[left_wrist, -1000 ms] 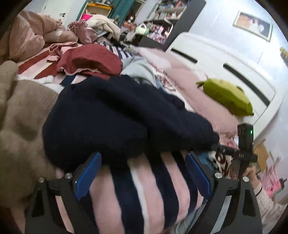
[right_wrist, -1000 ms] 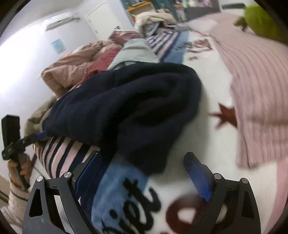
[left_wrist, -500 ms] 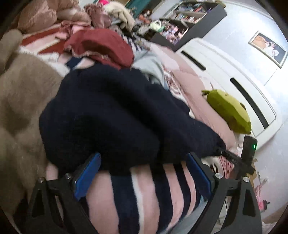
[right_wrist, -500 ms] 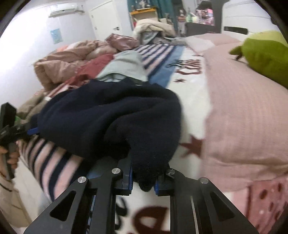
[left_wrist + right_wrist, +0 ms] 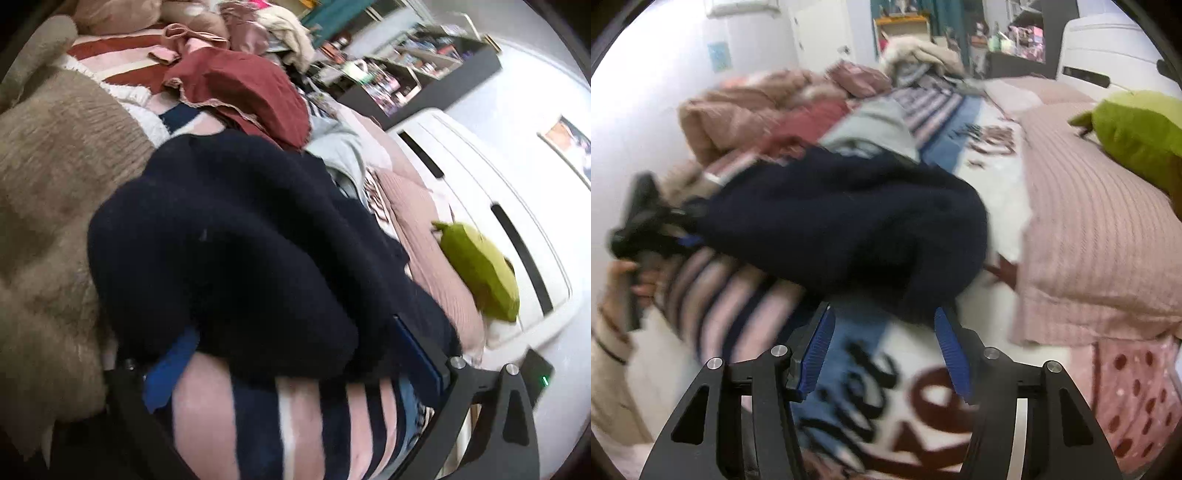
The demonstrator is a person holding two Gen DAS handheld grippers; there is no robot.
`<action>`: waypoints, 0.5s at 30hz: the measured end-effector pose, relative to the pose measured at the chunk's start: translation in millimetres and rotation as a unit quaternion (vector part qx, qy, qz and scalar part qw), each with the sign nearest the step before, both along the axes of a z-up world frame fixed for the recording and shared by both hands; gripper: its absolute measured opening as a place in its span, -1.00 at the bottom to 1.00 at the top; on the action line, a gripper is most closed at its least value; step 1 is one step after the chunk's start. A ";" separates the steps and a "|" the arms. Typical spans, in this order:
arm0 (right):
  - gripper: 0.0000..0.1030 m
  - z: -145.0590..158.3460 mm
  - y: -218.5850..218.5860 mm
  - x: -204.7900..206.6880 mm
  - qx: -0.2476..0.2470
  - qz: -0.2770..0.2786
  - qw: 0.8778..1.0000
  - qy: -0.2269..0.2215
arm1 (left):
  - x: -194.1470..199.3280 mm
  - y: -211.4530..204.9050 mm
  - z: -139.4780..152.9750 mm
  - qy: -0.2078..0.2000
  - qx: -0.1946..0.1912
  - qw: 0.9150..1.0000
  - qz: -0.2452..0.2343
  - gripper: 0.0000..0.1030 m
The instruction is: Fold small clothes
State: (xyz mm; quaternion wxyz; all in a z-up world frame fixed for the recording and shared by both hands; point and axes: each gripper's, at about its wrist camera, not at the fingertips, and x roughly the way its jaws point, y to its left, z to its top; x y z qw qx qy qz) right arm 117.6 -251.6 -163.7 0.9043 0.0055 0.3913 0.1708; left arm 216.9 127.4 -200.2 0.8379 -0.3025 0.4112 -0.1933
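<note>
A navy fleece garment (image 5: 240, 251) lies bunched on a pink-and-navy striped blanket (image 5: 266, 424) on the bed. My left gripper (image 5: 295, 354) is open, its blue pads either side of the garment's near edge, which drapes over them. In the right wrist view the same garment (image 5: 849, 221) lies just beyond my right gripper (image 5: 884, 350), which is open with blue pads (image 5: 816, 350) apart and nothing between them. The left gripper (image 5: 646, 229) shows there at the garment's far end, held by a hand.
A tan knit garment (image 5: 48, 206) lies to the left, a maroon one (image 5: 243, 92) and a grey one (image 5: 875, 125) behind. A pink ribbed pillow (image 5: 1100, 236) and a green plush toy (image 5: 1141, 136) lie right. A white headboard (image 5: 491, 206) and shelves stand beyond.
My right gripper shut on the navy garment's corner half a second ago and has now opened and let it go. My left gripper has pushed further under the garment's edge.
</note>
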 end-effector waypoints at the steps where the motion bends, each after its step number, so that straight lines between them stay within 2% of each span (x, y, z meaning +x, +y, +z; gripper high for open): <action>1: -0.20 6.8 6.4 0.2 0.019 0.012 1.000 -0.009 | 3.5 -0.3 -0.2 0.002 -0.005 1.000 0.009 0.94; 2: -0.36 13.7 14.6 2.1 0.027 0.017 0.999 -0.018 | 6.1 -1.2 -1.0 0.005 -0.008 1.000 0.019 0.94; 4: -0.55 26.9 34.3 7.6 0.044 0.028 0.998 -0.039 | 9.4 -3.2 -1.7 0.005 -0.006 0.999 0.036 0.94; 7: -0.75 35.5 73.7 24.7 0.057 0.058 0.996 -0.048 | 13.8 -6.0 -2.0 0.009 -0.002 0.998 0.058 0.81; 9: -0.77 30.0 100.3 40.7 0.053 0.072 0.995 -0.038 | 15.4 -6.9 -1.7 0.012 0.003 0.998 0.069 0.58; 10: -0.77 24.3 111.9 49.0 0.060 0.082 0.994 -0.025 | 16.9 -8.8 -1.0 0.013 0.006 0.997 0.072 0.52; 12: -0.81 10.5 131.8 60.4 0.064 0.097 0.993 0.004 | 17.9 -11.4 1.8 0.011 0.010 0.997 0.071 0.22; 13: -0.81 2.0 140.5 66.1 0.051 0.095 0.994 0.014 | 18.2 -13.1 3.9 0.008 0.013 0.998 0.067 0.12; 14: -0.82 -7.2 147.1 71.8 0.037 0.089 0.995 0.022 | 17.9 -15.2 6.7 0.004 0.013 0.998 0.061 -0.08; 15: -0.82 -15.4 151.8 75.9 0.027 0.083 0.996 0.030 | 17.1 -17.0 9.7 -0.001 0.017 0.998 0.057 -0.16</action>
